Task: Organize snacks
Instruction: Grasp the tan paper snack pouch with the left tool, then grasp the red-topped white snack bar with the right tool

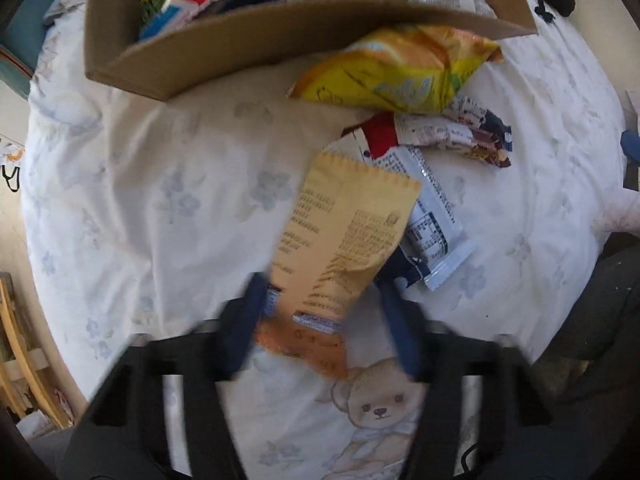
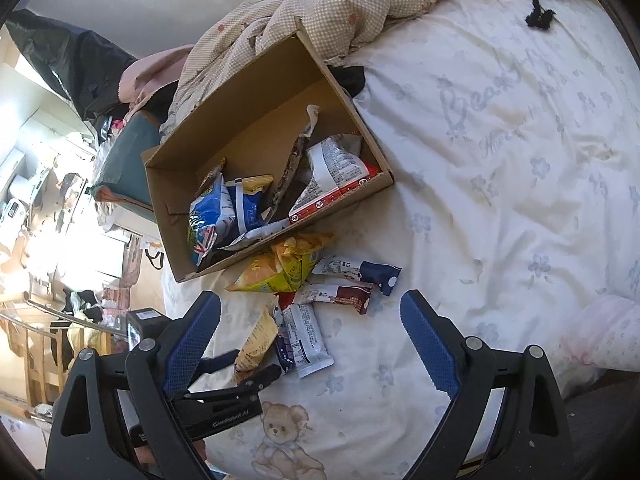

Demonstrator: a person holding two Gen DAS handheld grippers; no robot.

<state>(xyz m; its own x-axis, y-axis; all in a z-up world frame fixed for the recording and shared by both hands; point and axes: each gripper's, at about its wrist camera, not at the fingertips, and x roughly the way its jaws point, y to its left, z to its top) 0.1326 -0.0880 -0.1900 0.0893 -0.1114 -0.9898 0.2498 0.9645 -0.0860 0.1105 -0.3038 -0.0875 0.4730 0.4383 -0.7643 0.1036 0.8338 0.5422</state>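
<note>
White bedding [image 2: 500, 184] printed with pale flowers and a teddy bear covers the bed. Nearest, the left gripper [image 1: 320, 292] is closed on a tan snack packet [image 1: 344, 248], while the right gripper [image 2: 310, 320] is held wide and empty. Beyond lie loose packets and a yellow bag [image 1: 400, 72]. Farthest, a cardboard box [image 2: 256, 120] is seen partly filled with snacks.
</note>
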